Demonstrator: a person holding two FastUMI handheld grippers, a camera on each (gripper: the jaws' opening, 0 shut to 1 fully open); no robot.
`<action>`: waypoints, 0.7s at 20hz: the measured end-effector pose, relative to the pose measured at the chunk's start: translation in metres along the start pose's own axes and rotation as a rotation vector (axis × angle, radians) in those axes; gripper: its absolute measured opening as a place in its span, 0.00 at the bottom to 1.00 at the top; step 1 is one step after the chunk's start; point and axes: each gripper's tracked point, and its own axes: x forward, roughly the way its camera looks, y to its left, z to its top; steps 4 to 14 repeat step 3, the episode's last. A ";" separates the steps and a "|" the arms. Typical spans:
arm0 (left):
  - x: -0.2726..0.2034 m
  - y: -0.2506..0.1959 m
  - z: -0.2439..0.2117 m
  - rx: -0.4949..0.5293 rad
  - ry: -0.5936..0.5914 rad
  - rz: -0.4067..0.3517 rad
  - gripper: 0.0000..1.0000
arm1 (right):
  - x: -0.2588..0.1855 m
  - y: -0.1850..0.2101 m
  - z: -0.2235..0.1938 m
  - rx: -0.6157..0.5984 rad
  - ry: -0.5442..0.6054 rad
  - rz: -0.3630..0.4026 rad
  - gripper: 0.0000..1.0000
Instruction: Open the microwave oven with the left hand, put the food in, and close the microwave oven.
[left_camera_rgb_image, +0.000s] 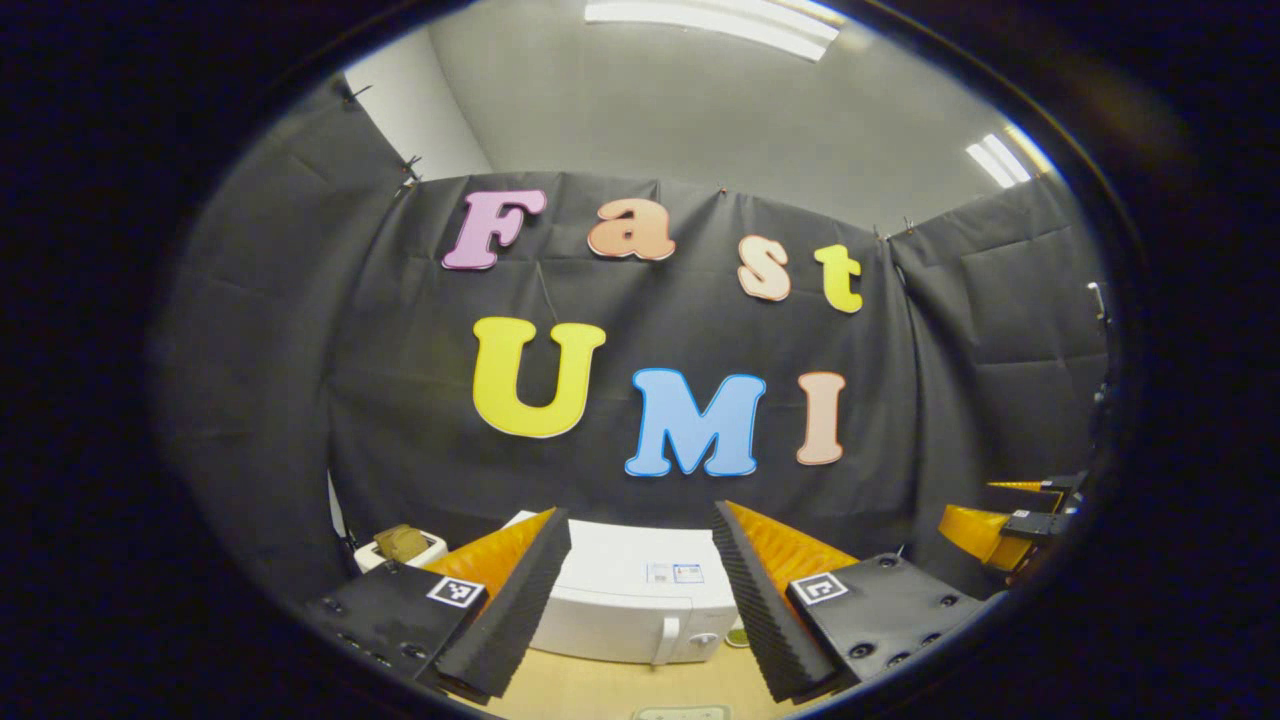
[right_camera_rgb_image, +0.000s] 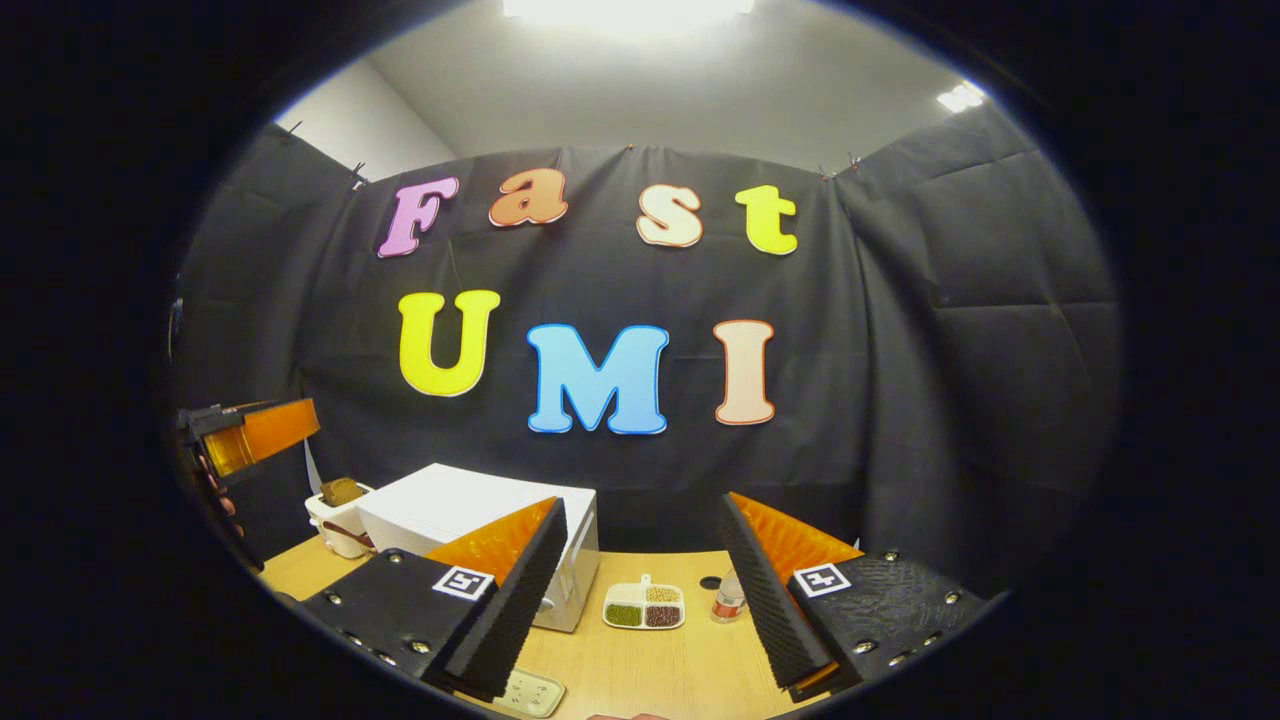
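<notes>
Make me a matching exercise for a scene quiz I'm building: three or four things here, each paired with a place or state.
Things:
1. microwave oven
2. divided dish
3. toaster
4. small bottle

Places or states:
A. holds a slice of bread
B. door shut
C. just right of the dish
D. on the table right of the microwave, three compartments filled

Pairs: 1-B, 2-D, 3-A, 4-C
</notes>
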 end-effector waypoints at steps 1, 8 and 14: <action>-0.001 0.002 0.003 -0.011 -0.018 0.011 0.95 | 0.001 -0.002 0.003 0.024 -0.007 -0.006 0.93; 0.004 -0.012 -0.001 -0.028 0.015 -0.004 0.94 | 0.002 0.004 -0.003 0.068 0.010 0.009 0.93; 0.004 -0.012 -0.001 -0.028 0.015 -0.004 0.94 | 0.002 0.004 -0.003 0.068 0.010 0.009 0.93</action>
